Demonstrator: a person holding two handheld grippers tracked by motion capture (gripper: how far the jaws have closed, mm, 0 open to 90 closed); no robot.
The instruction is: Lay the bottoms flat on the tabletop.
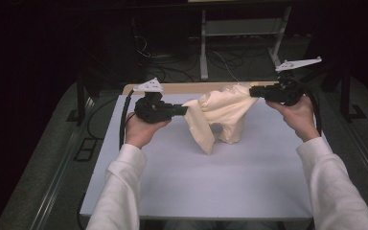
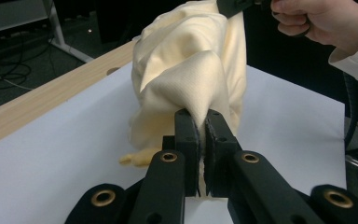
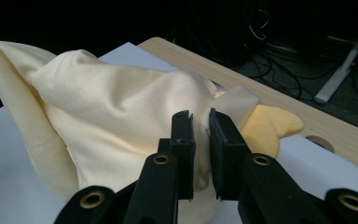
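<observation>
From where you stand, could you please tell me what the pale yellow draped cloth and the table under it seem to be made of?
The pale yellow draped cloth looks like a soft woven fabric, matte: a fine weave shows and it folds limply between the left gripper and right gripper. The table's white top looks like a smooth matte sheet, possibly paper or foam; the light wood-grain strip behind looks like wood or laminate.

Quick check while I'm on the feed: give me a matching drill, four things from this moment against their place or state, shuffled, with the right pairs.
Things:
1. left gripper
2. right gripper
3. cream cloth
4. white table top

States:
A. bare in front of the person
B. shut on the cloth's corner on the person's left
C. lifted between both grippers, lower part hanging to the table
D. shut on the cloth's corner on the person's right

Pairs: 1-B, 2-D, 3-C, 4-A
</observation>
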